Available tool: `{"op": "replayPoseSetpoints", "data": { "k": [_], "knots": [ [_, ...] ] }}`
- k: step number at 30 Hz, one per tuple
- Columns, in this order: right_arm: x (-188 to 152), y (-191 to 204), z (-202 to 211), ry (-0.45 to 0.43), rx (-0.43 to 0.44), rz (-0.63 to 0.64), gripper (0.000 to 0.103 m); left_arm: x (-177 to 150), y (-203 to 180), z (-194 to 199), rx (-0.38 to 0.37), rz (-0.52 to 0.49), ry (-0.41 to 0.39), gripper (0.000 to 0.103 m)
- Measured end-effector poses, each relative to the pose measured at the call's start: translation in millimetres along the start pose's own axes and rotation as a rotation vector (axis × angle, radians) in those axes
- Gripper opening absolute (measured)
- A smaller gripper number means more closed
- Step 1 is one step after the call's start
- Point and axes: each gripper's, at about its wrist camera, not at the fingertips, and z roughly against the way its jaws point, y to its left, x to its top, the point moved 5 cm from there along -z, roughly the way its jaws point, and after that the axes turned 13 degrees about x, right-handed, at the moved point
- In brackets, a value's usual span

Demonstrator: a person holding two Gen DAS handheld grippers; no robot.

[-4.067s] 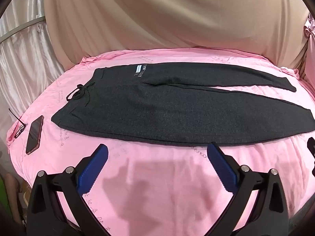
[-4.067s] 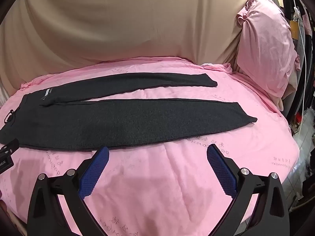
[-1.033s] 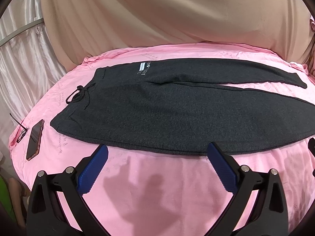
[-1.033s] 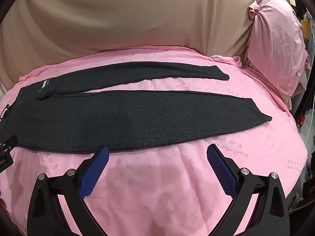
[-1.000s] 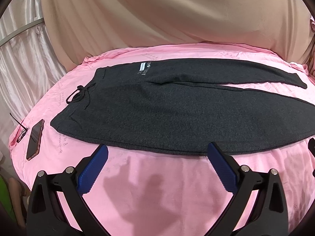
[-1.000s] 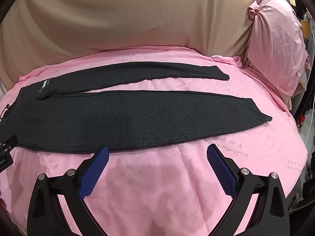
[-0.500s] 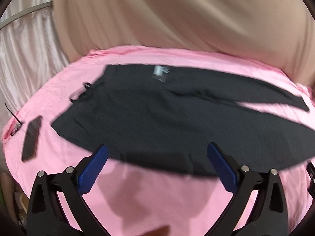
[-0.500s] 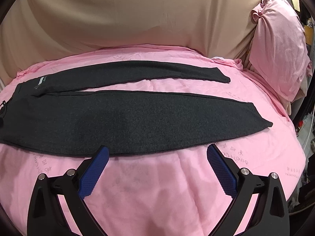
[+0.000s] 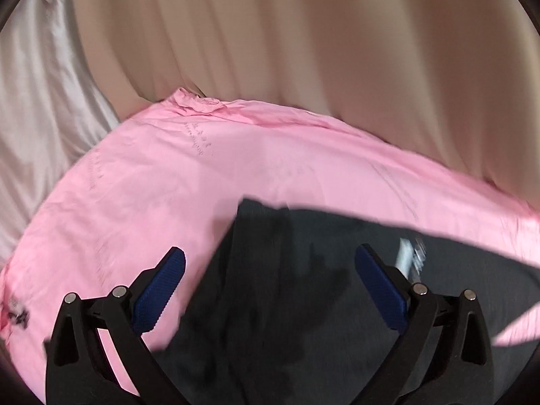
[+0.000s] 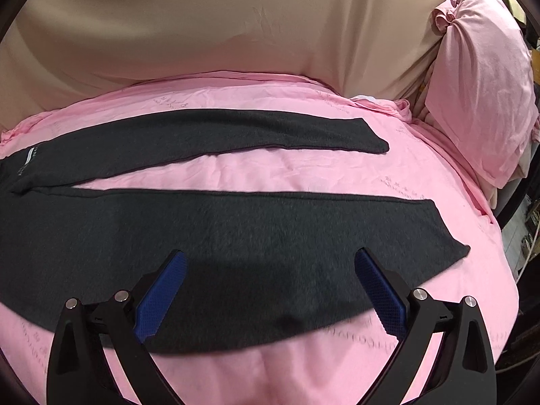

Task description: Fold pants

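Dark grey pants (image 10: 236, 233) lie flat on a pink sheet (image 10: 303, 168), legs spread to the right, waist to the left. My right gripper (image 10: 270, 290) is open and empty, low over the near leg's lower edge. The far leg (image 10: 236, 131) lies apart behind it. In the blurred left wrist view my left gripper (image 9: 270, 290) is open and empty over the waist end of the pants (image 9: 287, 287), near its far corner. A white label (image 9: 406, 260) shows by the right finger.
A beige curtain (image 10: 236, 27) hangs behind the bed. A pink pillow (image 10: 479, 77) stands at the right. A pale satin drape (image 9: 37, 101) hangs at the left. The bed edge (image 10: 506, 270) drops off at the right.
My left gripper has moved forward over the pants to the waist's far corner; the view is blurred. My right gripper has moved forward and down over the near leg's edge.
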Motion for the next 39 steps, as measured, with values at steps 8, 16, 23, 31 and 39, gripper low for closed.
{"op": "replayPoseSetpoints", "data": {
  "k": [8,16,23,31,39],
  "knots": [
    [50.8,-61.9,-41.2,-0.011,0.065,-0.098,0.098,13.1,-9.8,-92.8,-0.064,0.055,0.208,0.096],
    [125.7,-182.2,-78.2,-0.080,-0.017,-0.176,0.098,3.3,-7.9,-113.3,-0.051,0.091,0.254,0.065],
    [177.7,-251.1,-153.9,0.014,0.012,-0.292,0.086,1.8,-16.0,-107.3,-0.068,0.087,0.258,0.032],
    [184.5,-241.8,-218.1,0.135,0.036,-0.225,0.051,2.4,-20.5,-108.4,-0.034,0.082,0.261,0.024],
    [198.8,-221.0,-170.6,0.015,0.095,-0.167,0.007,4.0,-17.2,-76.1,-0.075,0.102,0.236,0.011]
  ]
}}
